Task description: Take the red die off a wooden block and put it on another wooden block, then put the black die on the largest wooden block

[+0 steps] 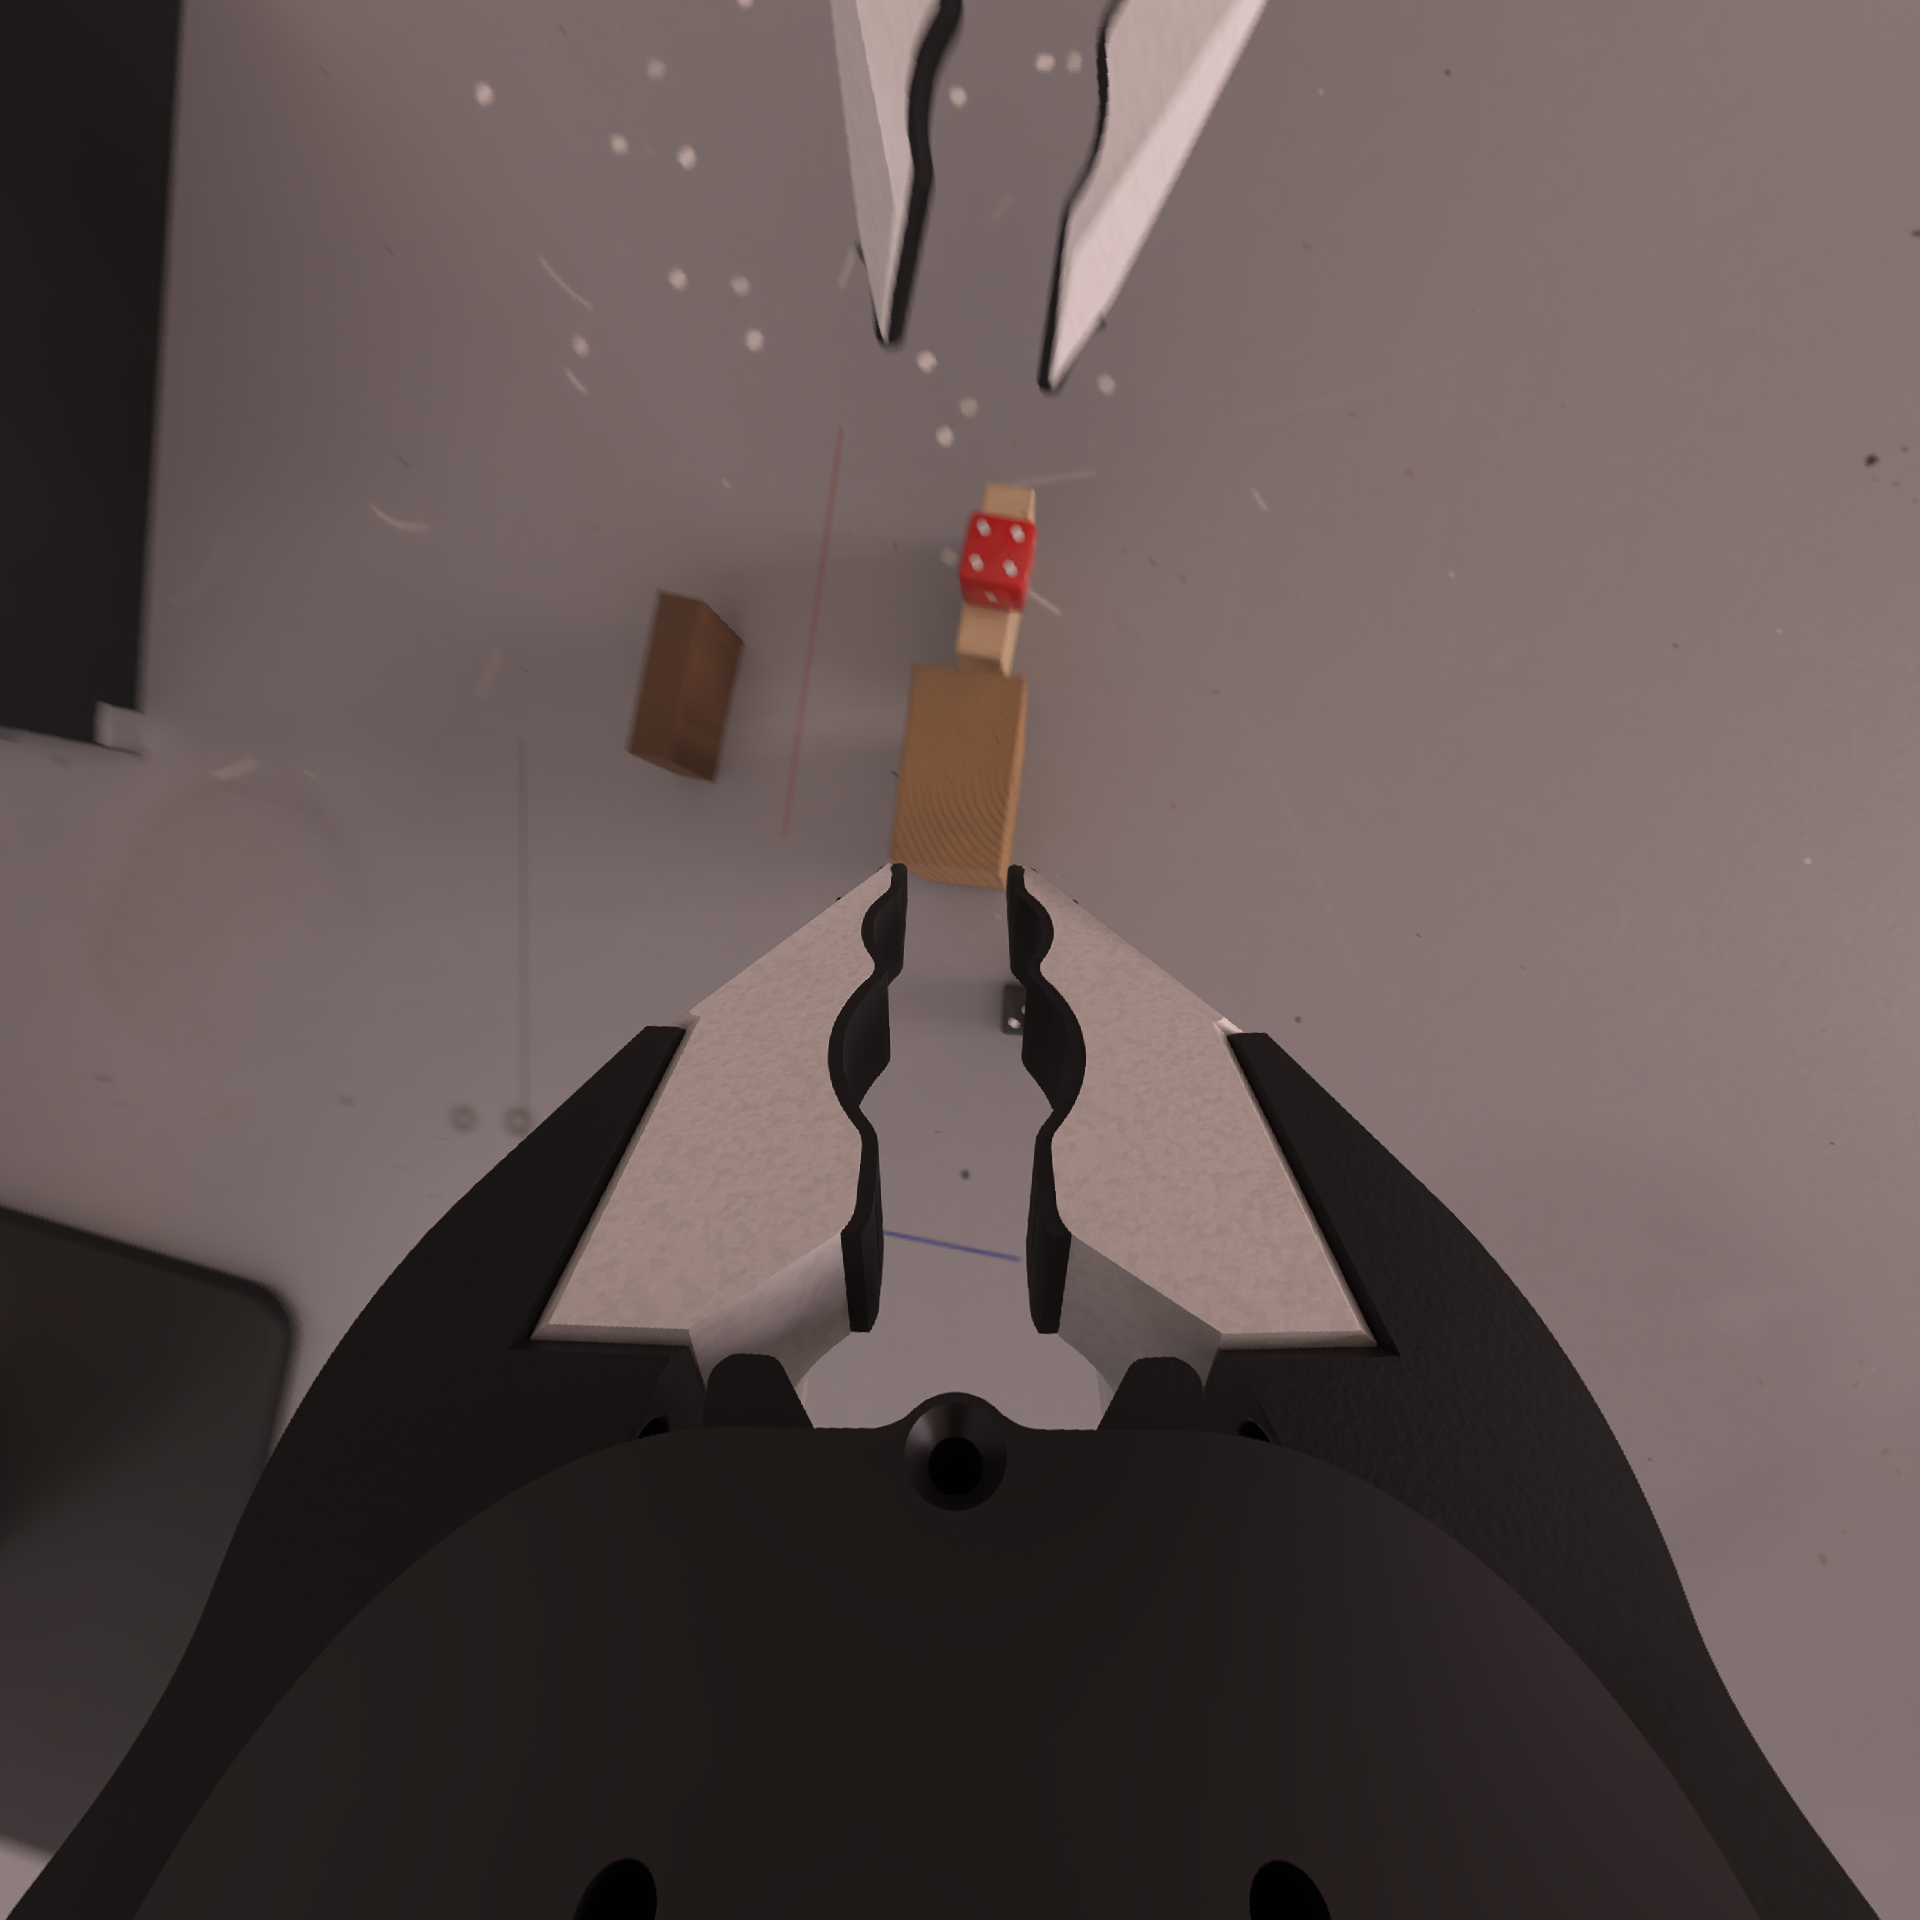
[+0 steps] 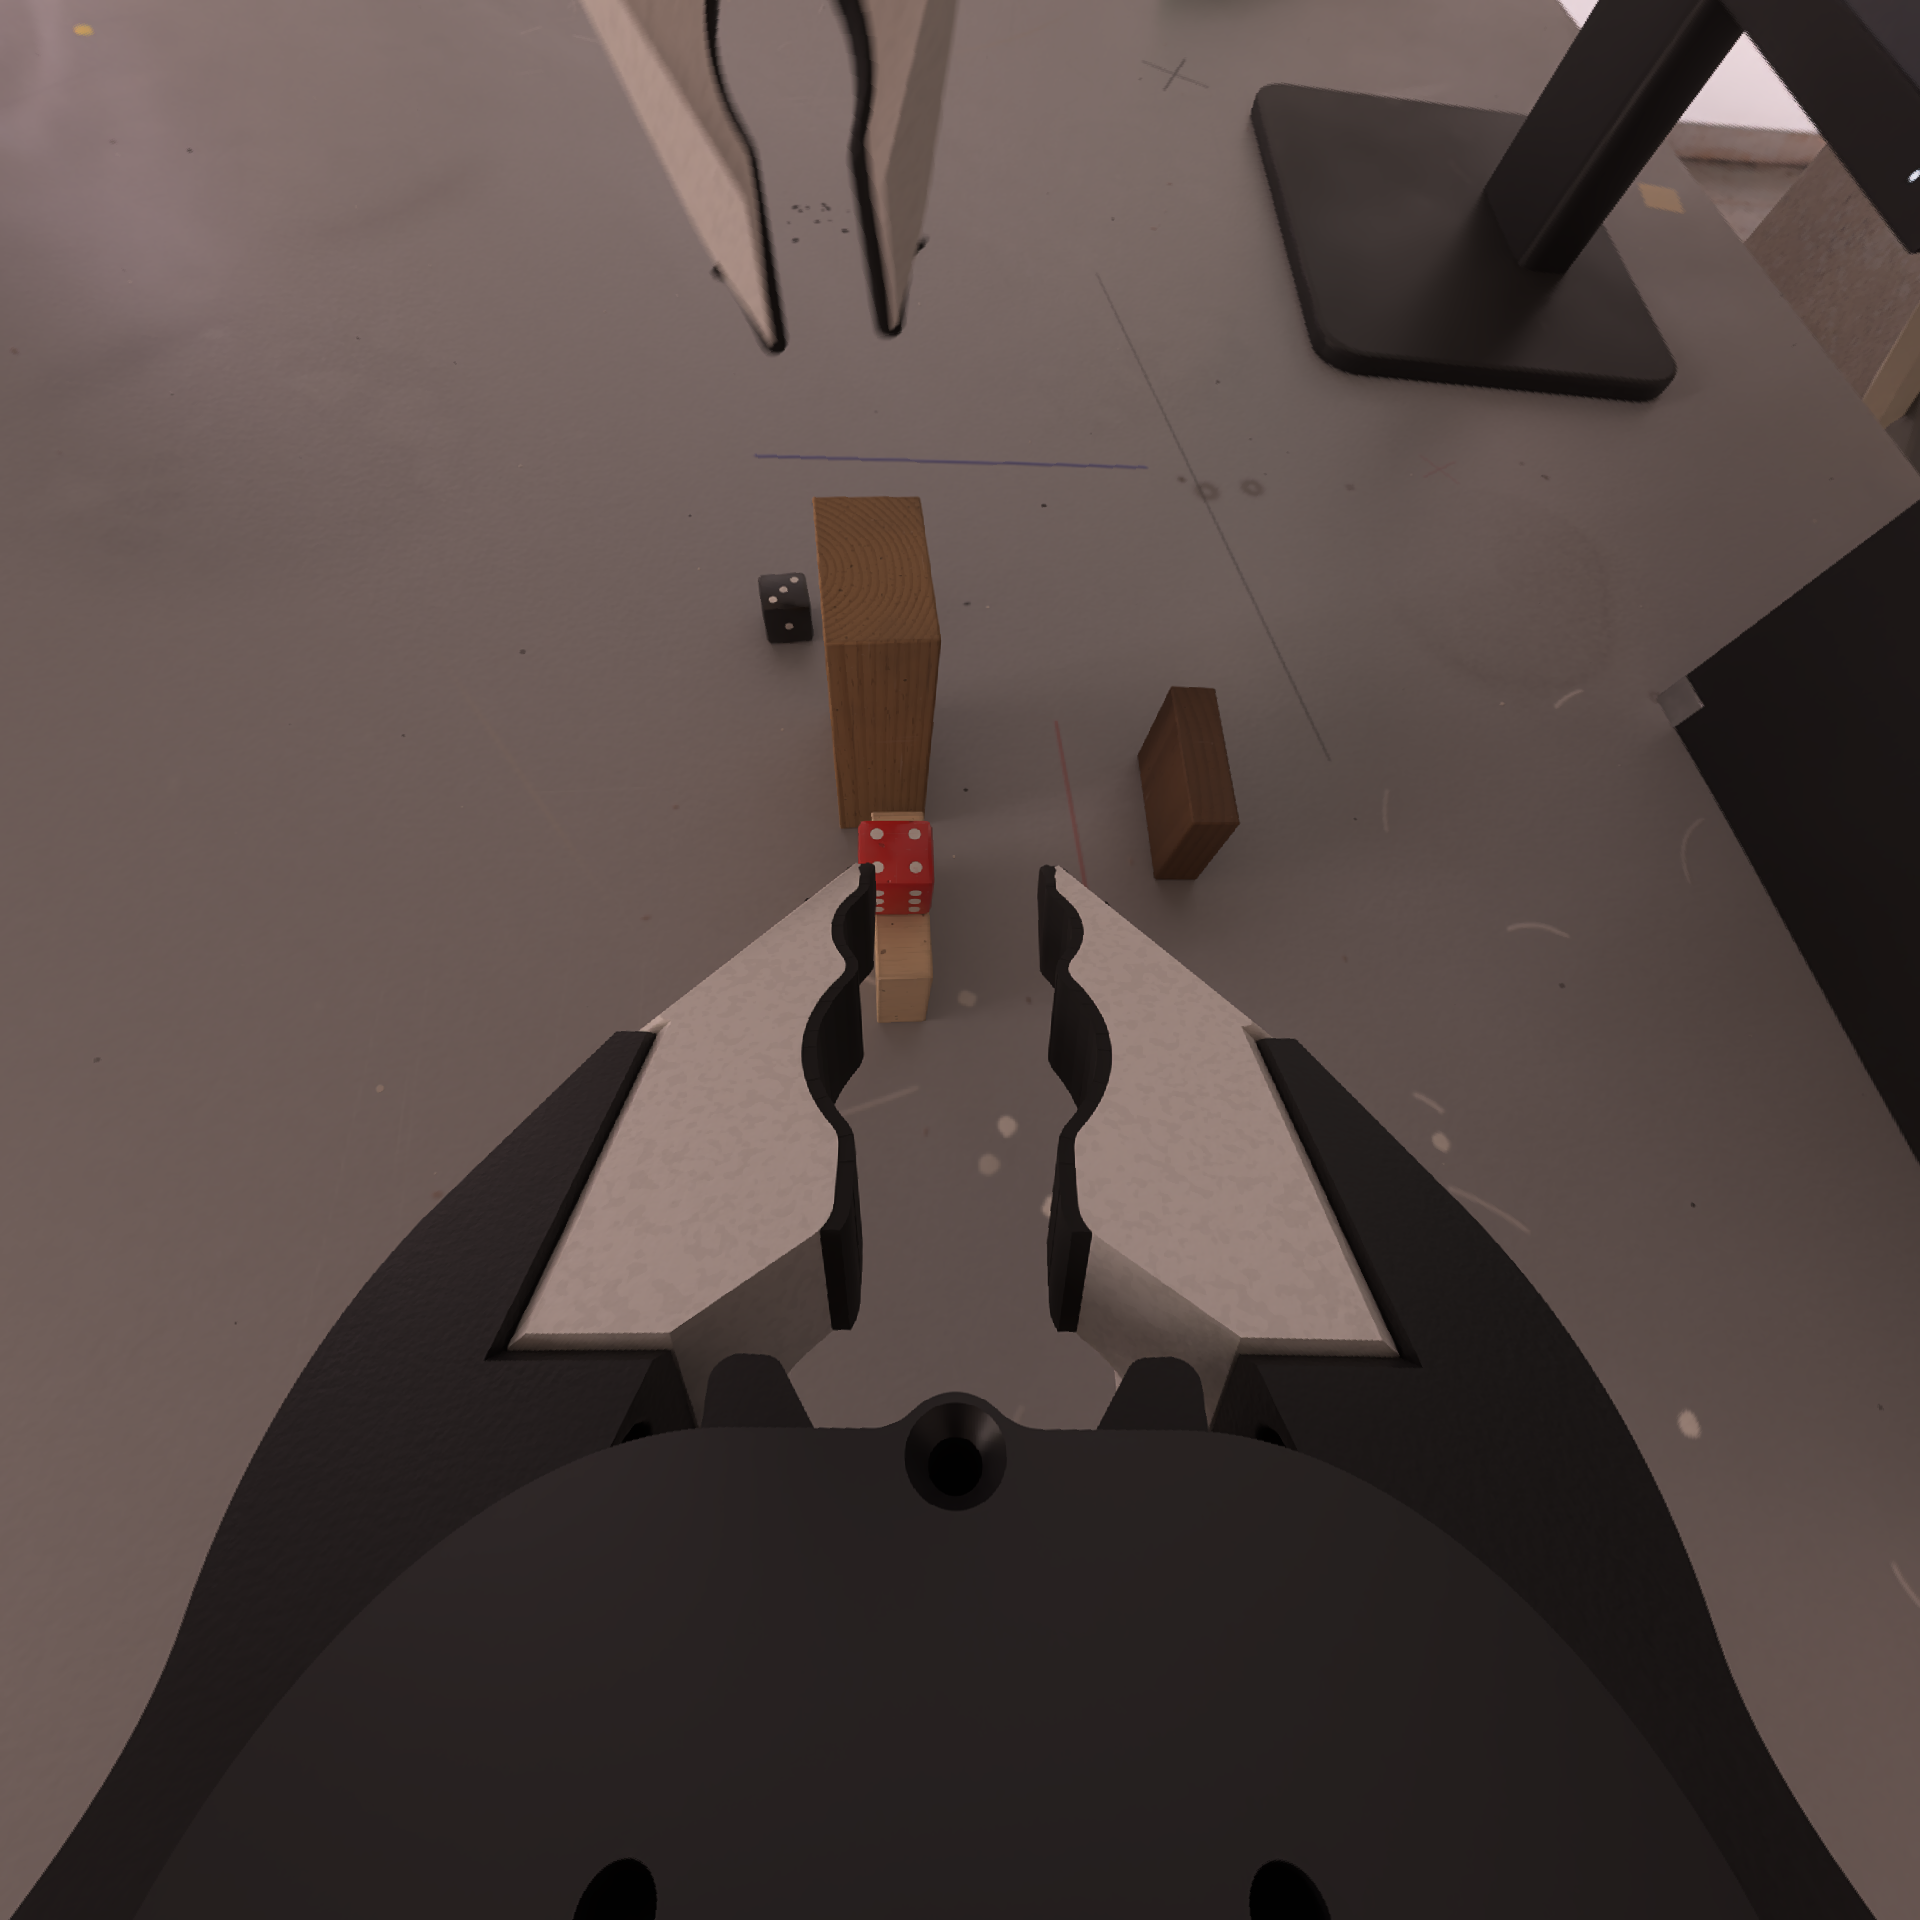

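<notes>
The red die (image 2: 896, 868) sits on a small pale wooden block (image 2: 902, 971); it also shows in the left wrist view (image 1: 996, 559) on that pale block (image 1: 987, 636). The largest, light-brown block (image 2: 878, 665) lies just beyond it and shows in the left wrist view (image 1: 961, 779). The black die (image 2: 784, 607) rests on the table left of the big block; a sliver of it (image 1: 1013, 1010) shows between my left fingers. My right gripper (image 2: 954, 883) is open, its left fingertip beside the red die. My left gripper (image 1: 954, 878) is open and empty, above the big block's near end.
A dark brown block (image 2: 1187, 784) lies apart on the grey table, also in the left wrist view (image 1: 684, 686). A black monitor stand (image 2: 1455, 239) is at the far right. A dark object (image 1: 135, 1382) lies at the left view's lower left. Each gripper shows in the other's view (image 1: 966, 358) (image 2: 831, 338).
</notes>
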